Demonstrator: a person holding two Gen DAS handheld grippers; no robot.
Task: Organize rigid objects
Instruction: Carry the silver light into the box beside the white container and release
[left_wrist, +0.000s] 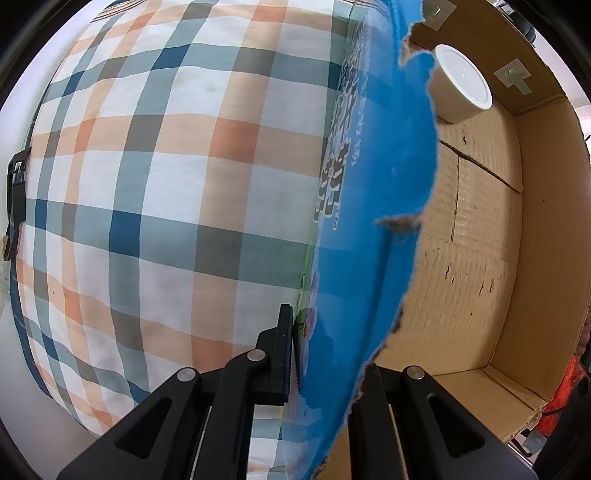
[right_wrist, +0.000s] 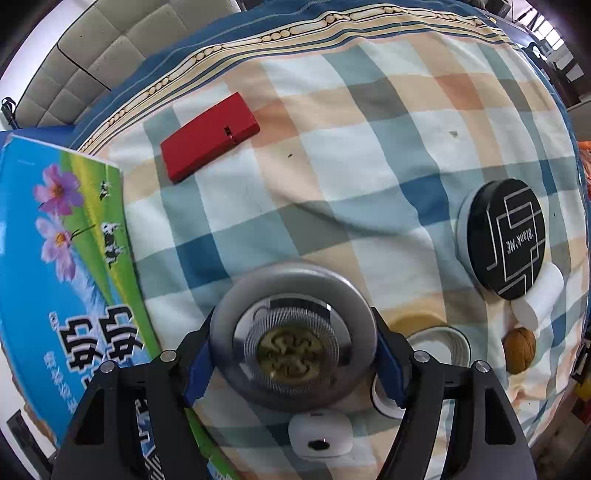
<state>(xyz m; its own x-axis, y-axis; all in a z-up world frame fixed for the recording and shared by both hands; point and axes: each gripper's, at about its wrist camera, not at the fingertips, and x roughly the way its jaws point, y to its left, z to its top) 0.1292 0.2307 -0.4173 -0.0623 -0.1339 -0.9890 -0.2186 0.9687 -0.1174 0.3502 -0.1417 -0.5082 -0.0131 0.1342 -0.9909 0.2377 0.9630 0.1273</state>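
My left gripper (left_wrist: 325, 369) has its fingers clamped on the torn blue wall of the box (left_wrist: 388, 206). Beyond them, inside the box, a white cup (left_wrist: 461, 83) lies in the far corner. My right gripper (right_wrist: 293, 354) squeezes a round grey lamp (right_wrist: 293, 343) between its fingers, above the checked bedspread (right_wrist: 332, 155). Ahead left lies a red case (right_wrist: 208, 136); right of the fingers, a black tin (right_wrist: 506, 238) and a walnut (right_wrist: 520, 349).
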